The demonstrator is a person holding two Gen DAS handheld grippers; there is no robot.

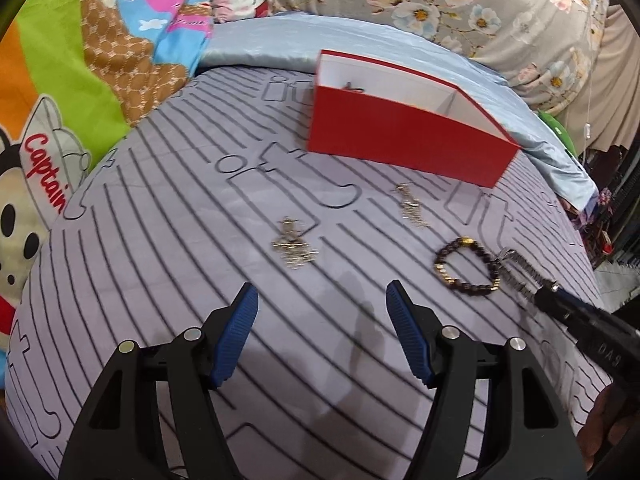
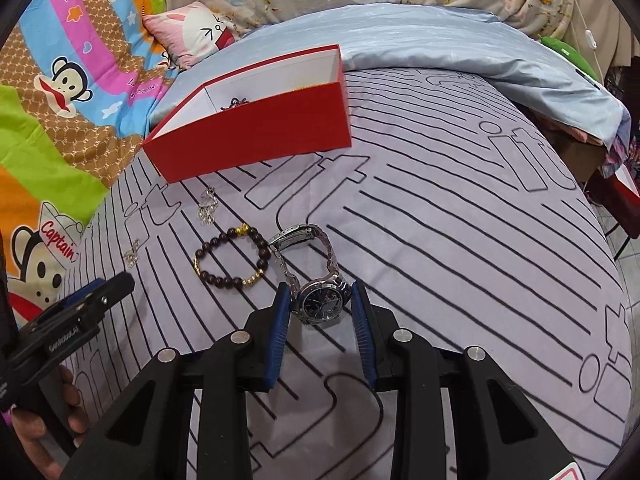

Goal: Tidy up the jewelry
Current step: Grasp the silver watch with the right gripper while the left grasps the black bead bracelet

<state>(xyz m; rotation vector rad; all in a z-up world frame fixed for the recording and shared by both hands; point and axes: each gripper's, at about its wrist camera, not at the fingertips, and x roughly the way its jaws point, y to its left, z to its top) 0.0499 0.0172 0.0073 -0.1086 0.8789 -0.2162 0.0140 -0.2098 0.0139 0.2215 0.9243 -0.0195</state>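
Right wrist view: right gripper half-closed, pads flanking wristwatch case on bed, in front of red box; contact unclear. Metal watch heavy, slippery, bracelet floppy; grip case. Left gripper wide open, empty.

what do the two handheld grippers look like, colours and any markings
Both match: the left gripper and right gripper have glossy black plastic arms with triangular cut-outs, round silver pivot pins, and ribbed blue pads lining each finger. White lettering is printed on the bodies, too small to read fully. A bare hand holds the left one; no sleeve or cable shows.
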